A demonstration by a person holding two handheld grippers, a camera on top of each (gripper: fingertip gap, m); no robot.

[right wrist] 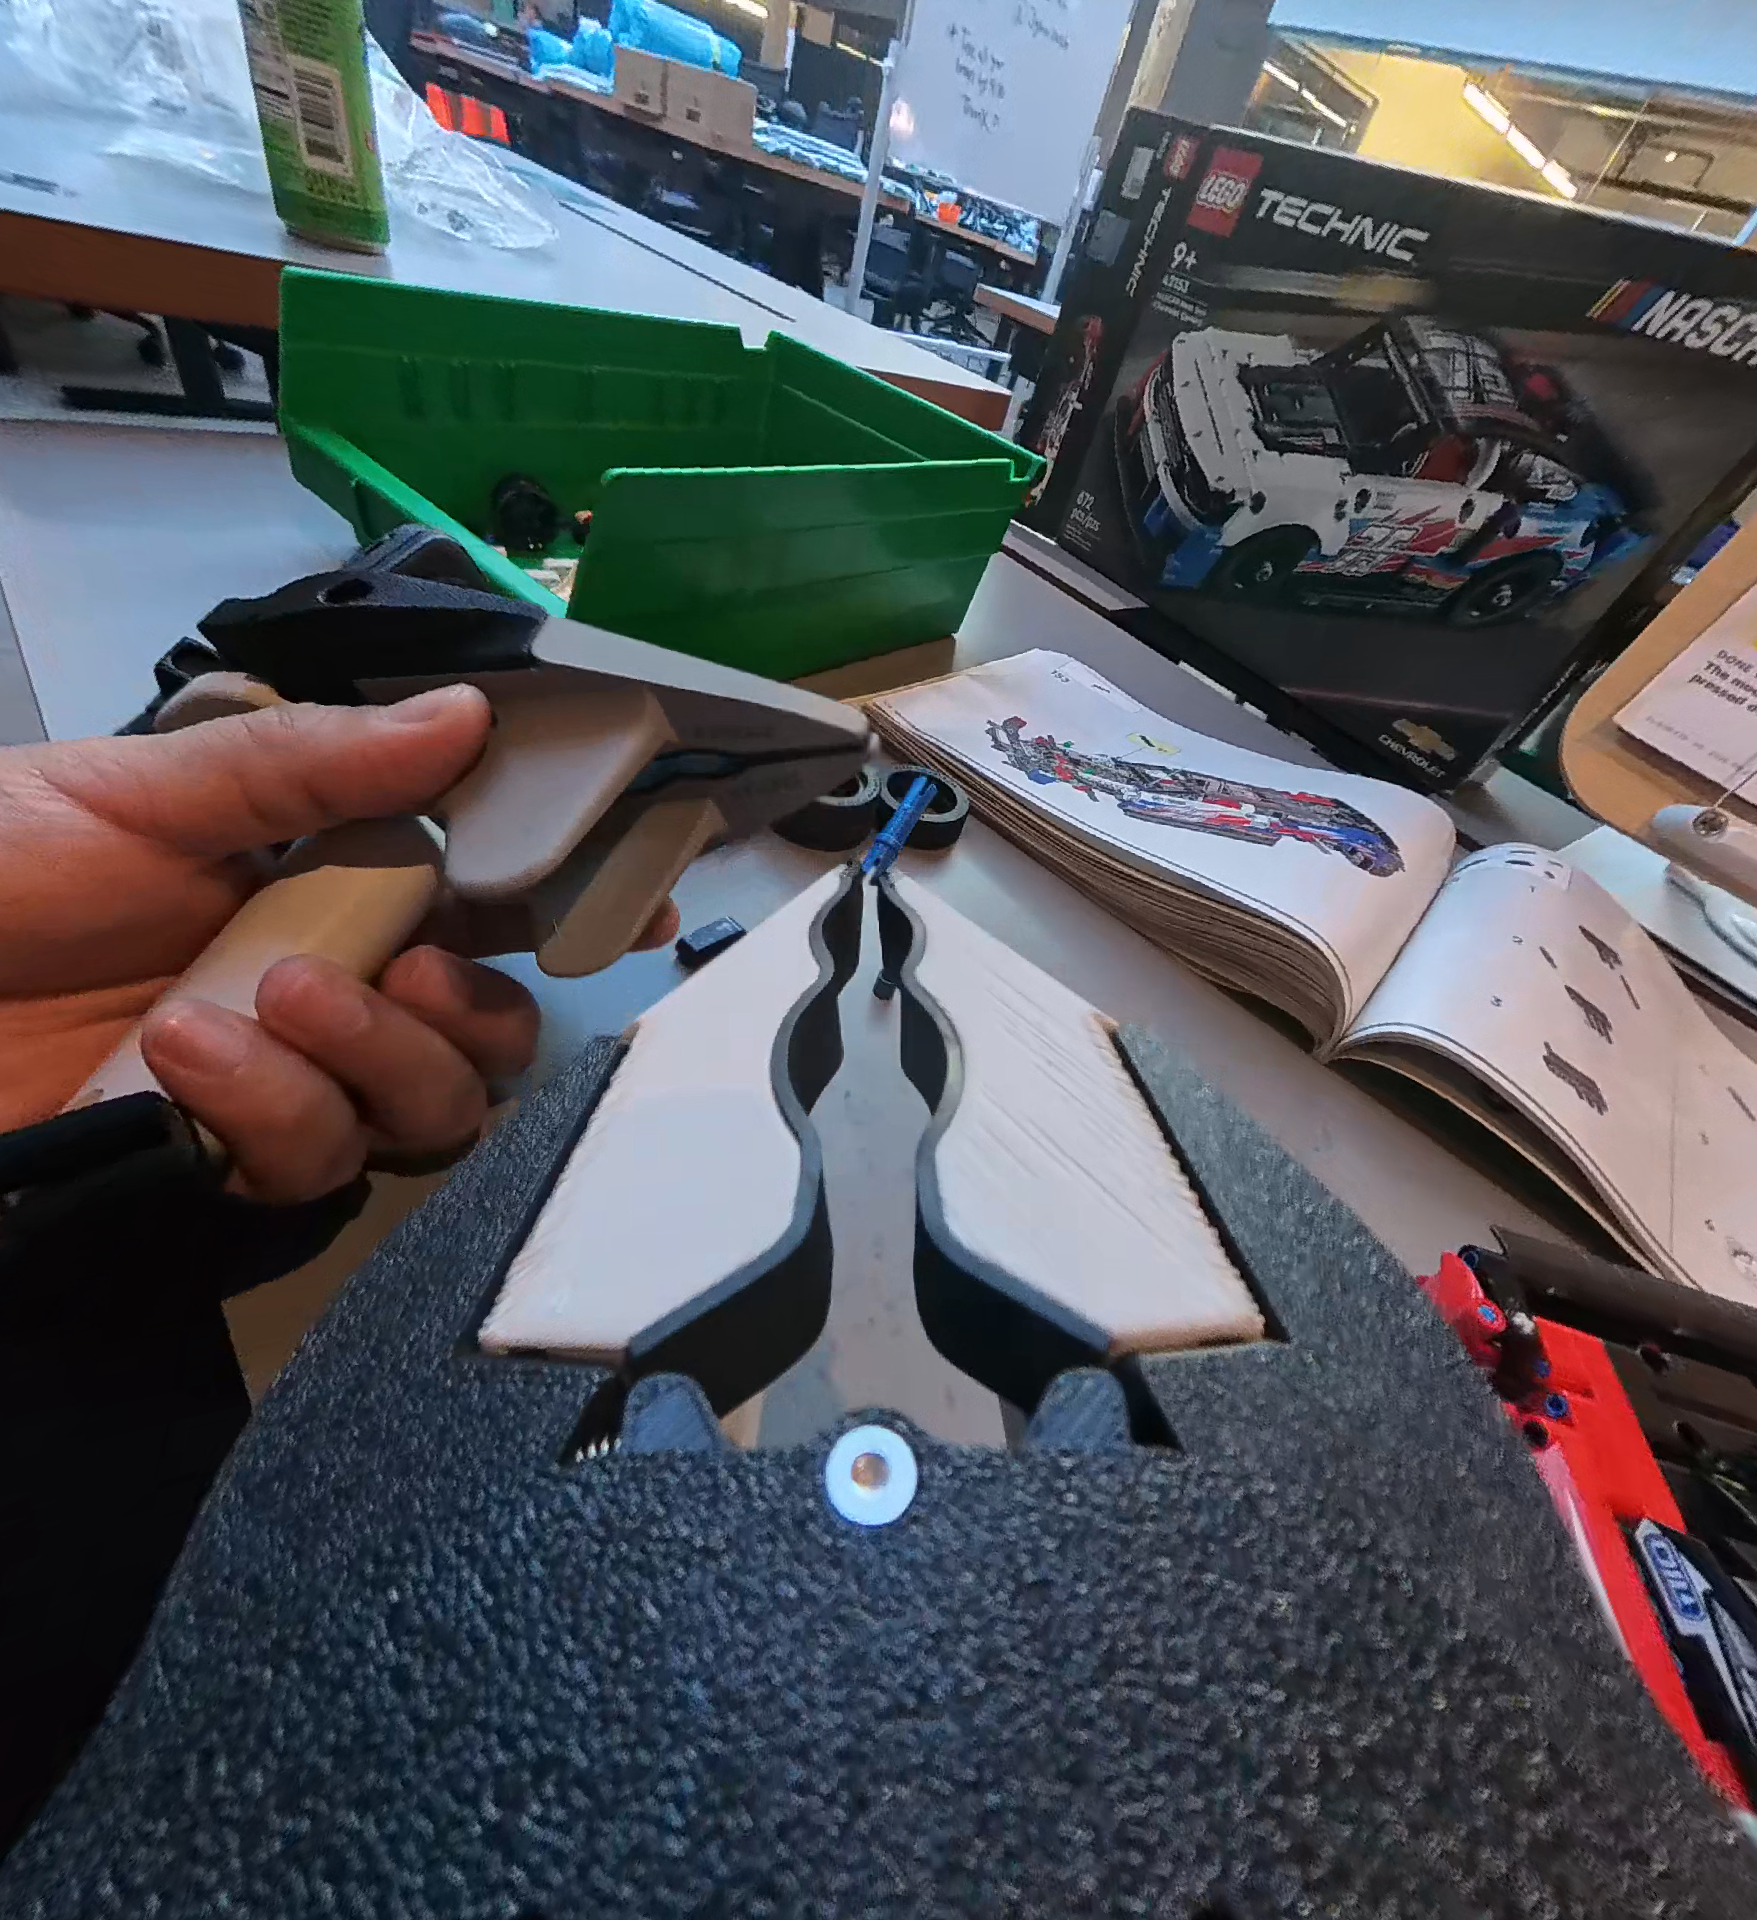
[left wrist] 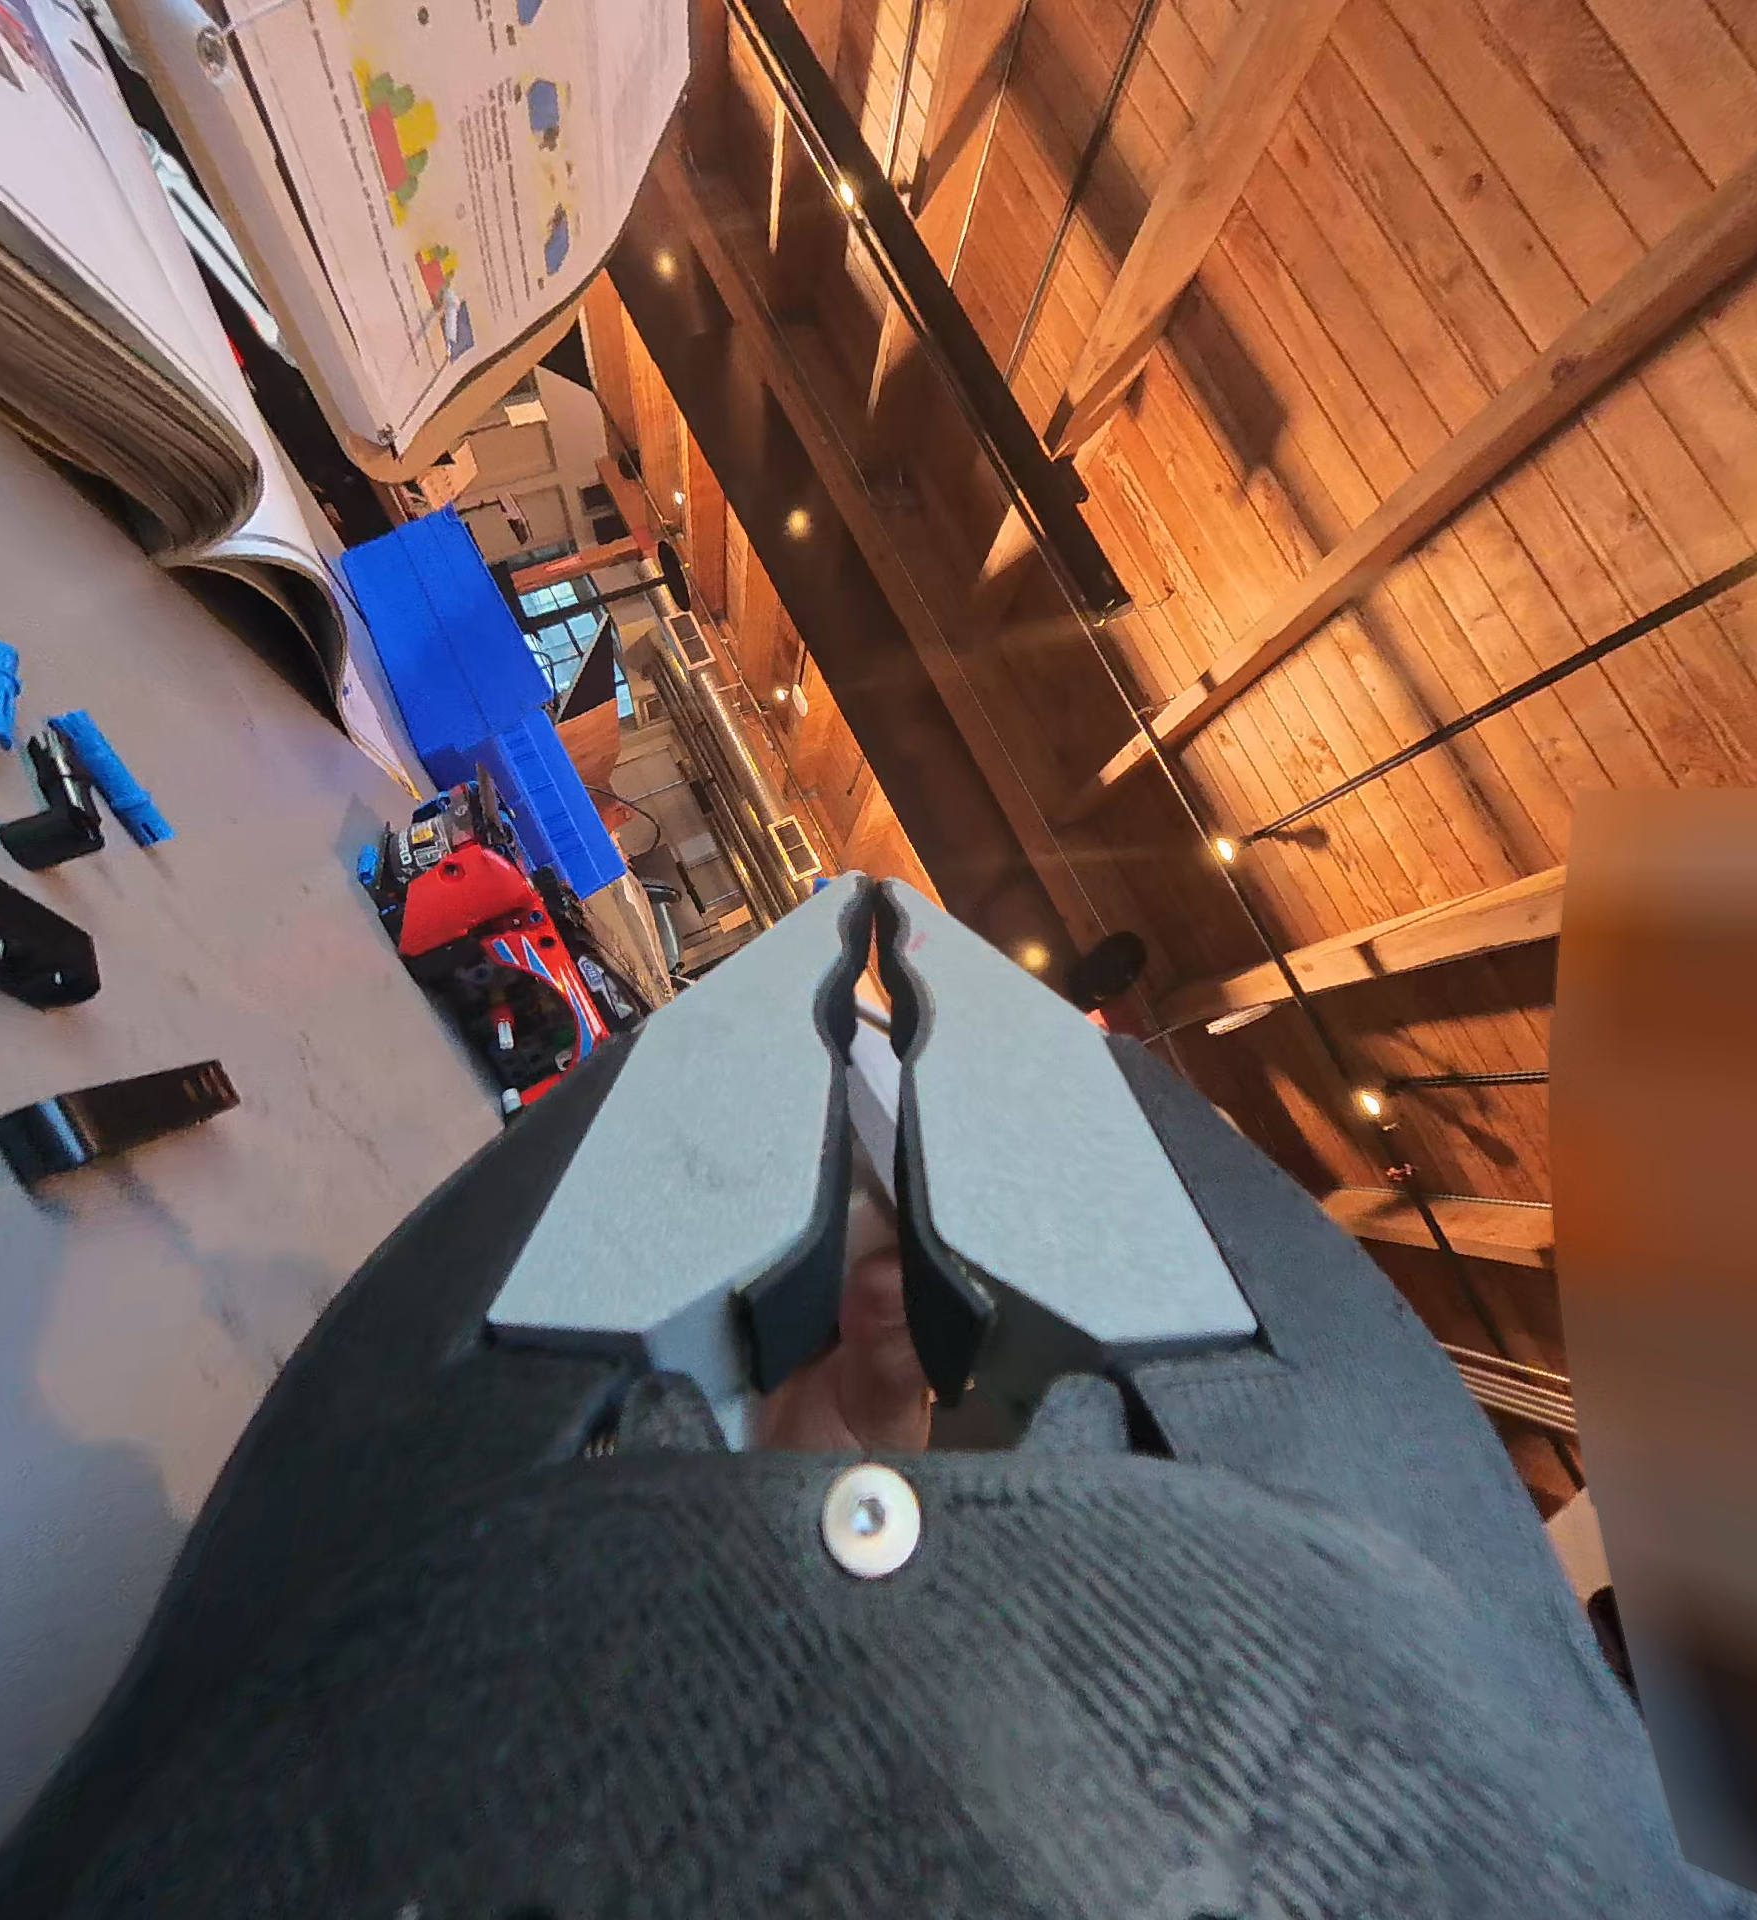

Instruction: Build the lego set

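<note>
Nearest the lens, the right gripper (right wrist: pixel 866 881) has its pale wavy-edged fingers closed at the tips on a slim blue plastic Lego pin (right wrist: pixel 895 821), which projects toward 12 o'clock. At 10 o'clock, a person's hand (right wrist: pixel 178 935) holds the left gripper (right wrist: pixel 858 750) raised off the table; its grey fingers meet at the tips with nothing visible between them.

Just beyond the pin lie two small black rubber tyres (right wrist: pixel 879 810). At 2 o'clock lies the open instruction booklet (right wrist: pixel 1269 862), with many pages already turned. At 4 o'clock sits the partly built red-and-black car model (right wrist: pixel 1601 1475), with decals fitted.

Loose parts remain: the left wrist view shows two more blue pins (left wrist: pixel 43 738) and several black beams (left wrist: pixel 53 987) on the grey tabletop (left wrist: pixel 230 935). A green plastic bin (right wrist: pixel 666 488) at 11 o'clock holds further pieces. Judgement: assembly is well advanced, but wheels and remaining parts are still unfitted.
</note>
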